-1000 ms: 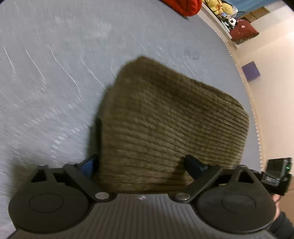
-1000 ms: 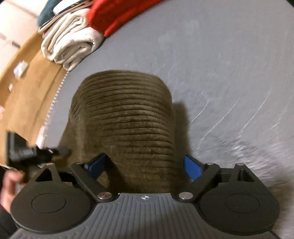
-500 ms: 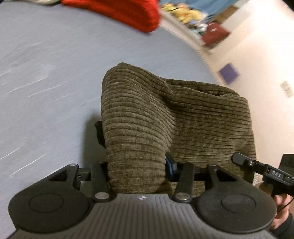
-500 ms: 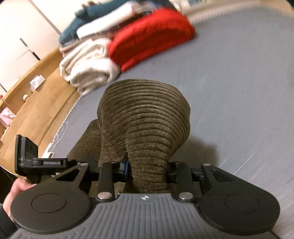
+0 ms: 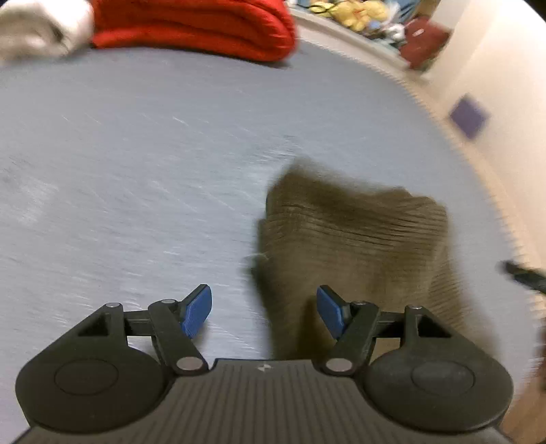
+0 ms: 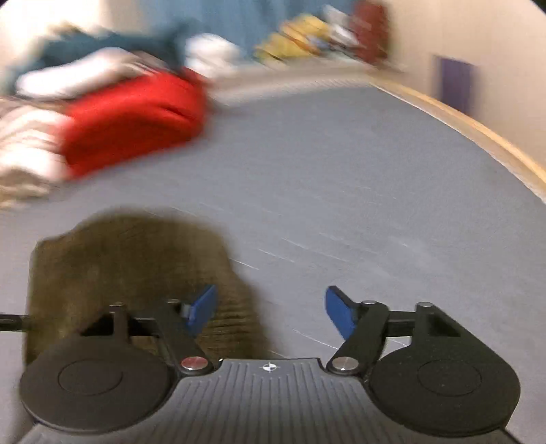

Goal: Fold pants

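Tongs: left (image 5: 264,312) and right (image 6: 271,312) angled downward, just opened, empty | pants (image 5: 358,246) released

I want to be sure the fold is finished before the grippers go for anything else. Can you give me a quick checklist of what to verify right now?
1. Left gripper let go: ok, jaws have just been opening, blue pads apart, pressing nothing.
2. Right gripper let go: ok, jaws have just been opening, only bedsheet between the pads.
3. Brown corduroy pants lying on the bedsheet: ok, bundled in one compact heap.
4. Fold neat and edges aligned: cannot tell, both views are motion-blurred.
5. Red folded garment clear of the pants: ok, bare sheet lies between them.
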`<action>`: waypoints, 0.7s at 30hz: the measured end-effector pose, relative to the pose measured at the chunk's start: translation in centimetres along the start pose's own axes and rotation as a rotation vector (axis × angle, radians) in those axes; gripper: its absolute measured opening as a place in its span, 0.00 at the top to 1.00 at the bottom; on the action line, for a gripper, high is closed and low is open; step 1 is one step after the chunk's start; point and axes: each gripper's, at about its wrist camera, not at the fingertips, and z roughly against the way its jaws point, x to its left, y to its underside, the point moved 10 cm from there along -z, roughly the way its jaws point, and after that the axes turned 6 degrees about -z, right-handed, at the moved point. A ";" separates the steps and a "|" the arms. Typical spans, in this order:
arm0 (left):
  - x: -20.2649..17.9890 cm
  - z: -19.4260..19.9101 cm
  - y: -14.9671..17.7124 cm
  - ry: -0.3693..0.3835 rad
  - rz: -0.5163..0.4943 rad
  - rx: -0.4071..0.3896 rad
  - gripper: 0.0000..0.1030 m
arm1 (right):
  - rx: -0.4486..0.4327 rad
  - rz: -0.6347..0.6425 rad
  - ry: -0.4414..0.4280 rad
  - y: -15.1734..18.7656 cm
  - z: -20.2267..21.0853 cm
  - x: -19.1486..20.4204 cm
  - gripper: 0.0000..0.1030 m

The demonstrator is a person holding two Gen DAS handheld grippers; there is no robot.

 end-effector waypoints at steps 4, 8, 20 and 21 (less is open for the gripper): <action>-3.3 3.5 -0.9 0.087 -0.117 -0.128 0.31 | 0.066 -0.033 -0.197 1.0 0.7 1.2 0.36; -8.3 4.5 1.4 0.238 -0.342 -0.134 0.36 | 0.085 0.256 -0.313 3.9 2.2 5.0 0.39; -9.7 3.1 7.4 0.114 -0.692 0.115 0.57 | 0.169 0.351 -0.418 2.2 2.8 7.9 0.42; -10.1 4.0 6.6 0.133 -0.694 0.082 0.52 | 0.121 0.304 -0.415 0.5 2.7 8.0 0.40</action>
